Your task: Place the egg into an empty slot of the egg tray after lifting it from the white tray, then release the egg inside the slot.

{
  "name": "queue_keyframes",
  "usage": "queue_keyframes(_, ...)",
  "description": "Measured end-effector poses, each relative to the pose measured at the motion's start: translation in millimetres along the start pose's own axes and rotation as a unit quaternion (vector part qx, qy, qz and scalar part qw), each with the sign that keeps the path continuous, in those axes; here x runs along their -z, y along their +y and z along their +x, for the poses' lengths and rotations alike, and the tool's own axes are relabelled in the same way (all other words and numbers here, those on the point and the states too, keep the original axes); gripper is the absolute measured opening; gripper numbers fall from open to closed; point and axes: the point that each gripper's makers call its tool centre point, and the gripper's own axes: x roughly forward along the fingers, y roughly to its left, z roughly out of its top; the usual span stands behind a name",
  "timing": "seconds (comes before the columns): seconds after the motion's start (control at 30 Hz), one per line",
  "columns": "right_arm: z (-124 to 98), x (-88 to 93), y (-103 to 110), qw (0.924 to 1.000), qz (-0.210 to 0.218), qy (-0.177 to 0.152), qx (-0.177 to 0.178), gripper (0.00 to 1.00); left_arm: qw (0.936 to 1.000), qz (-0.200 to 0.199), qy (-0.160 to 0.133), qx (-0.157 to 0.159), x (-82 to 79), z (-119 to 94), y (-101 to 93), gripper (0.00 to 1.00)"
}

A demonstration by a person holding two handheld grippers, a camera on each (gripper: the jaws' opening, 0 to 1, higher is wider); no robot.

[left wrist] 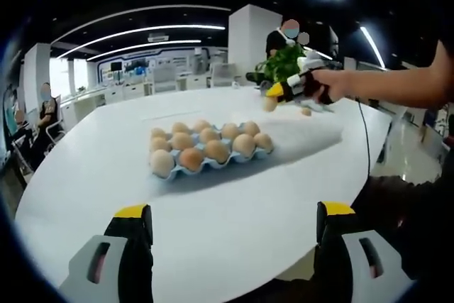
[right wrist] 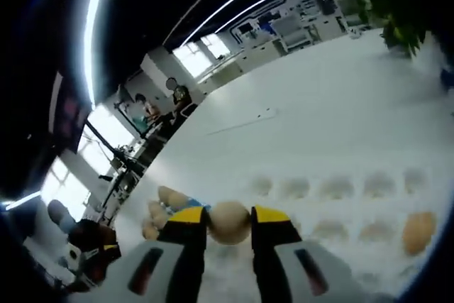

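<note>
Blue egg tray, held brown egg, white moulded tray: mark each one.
Blue egg tray (left wrist: 213,167): left gripper view, front rim.
Held brown egg (right wrist: 229,222): right gripper view, middle, between jaws.
White moulded tray (right wrist: 337,188): right gripper view, empty cup.

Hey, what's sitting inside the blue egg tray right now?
The blue egg tray holds brown eggs in nearly every slot seen from the left gripper view. The eggs hide the cups beneath, so I can't spot an empty slot.

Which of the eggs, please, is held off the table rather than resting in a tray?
The egg clamped between the right gripper's yellow-tipped jaws; the others sit in trays.
</note>
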Motion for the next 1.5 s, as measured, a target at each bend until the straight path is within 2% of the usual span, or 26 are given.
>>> queue_keyframes(0.23, 39, 6.6, 26, 0.9989, 0.029, 0.016, -0.033, 0.25, 1.0, -0.005, -0.002, -0.007, 3.2, -7, 2.5, 0.98)
queue_keyframes(0.37, 54, 12.4, 42, 0.9987, 0.024, 0.022, -0.041, 0.25, 0.9999, -0.006, -0.001, -0.01, 6.4, -11, 4.2, 0.98)
queue_keyframes(0.47, 66, 23.9, 58, 0.9985, 0.009, 0.033, -0.043, 0.25, 0.9999, -0.007, -0.001, -0.013, 8.5, -14, 6.0, 0.98)
queue_keyframes(0.57, 74, 32.6, 59, 0.9983, 0.004, 0.049, -0.03, 0.25, 0.9998, -0.01, -0.002, -0.017, 9.8, -16, 8.3, 0.98)
queue_keyframes(0.83, 93, 44.8, 56, 0.9948, -0.061, 0.081, -0.004, 0.25, 0.9997, -0.011, -0.001, -0.021, 12.6, -20, 10.2, 0.97)
queue_keyframes(0.97, 97, 51.2, 50, 0.9882, -0.116, 0.097, 0.022, 0.25, 0.9996, -0.014, -0.002, -0.024, 14.7, -23, 11.8, 0.97)
queue_keyframes(1.03, 99, 53.1, 52, 0.9863, -0.131, 0.098, 0.02, 0.25, 0.9996, -0.015, -0.002, -0.025, 16.2, -23, 11.7, 0.97)
queue_keyframes(1.2, 103, 59.4, 52, 0.9729, -0.2, 0.113, 0.028, 0.25, 0.9996, -0.014, -0.001, -0.024, 17.3, -22, 10.8, 0.97)
queue_keyframes(1.33, 103, 60.3, 51, 0.9681, -0.219, 0.12, 0.027, 0.24, 0.9997, -0.012, -0.001, -0.023, 18.5, -22, 10.1, 0.97)
queue_keyframes(1.37, 102, 60.6, 53, 0.967, -0.224, 0.12, 0.02, 0.23, 0.9997, -0.012, -0.001, -0.023, 19.2, -23, 9.8, 0.97)
queue_keyframes(1.43, 100, 47.6, 63, 0.9706, -0.227, 0.08, -0.002, 0.19, 0.9996, -0.012, -0.002, -0.024, 21.5, -26, 8.9, 0.97)
queue_keyframes(1.47, 97, 42.5, 64, 0.9724, -0.223, 0.069, 0.002, 0.19, 0.9996, -0.012, -0.002, -0.024, 22.1, -26, 8.8, 0.97)
queue_keyframes(1.5, 91, 34.5, 65, 0.9712, -0.231, 0.055, 0.01, 0.19, 0.9996, -0.013, -0.002, -0.025, 23.1, -27, 8.7, 0.97)
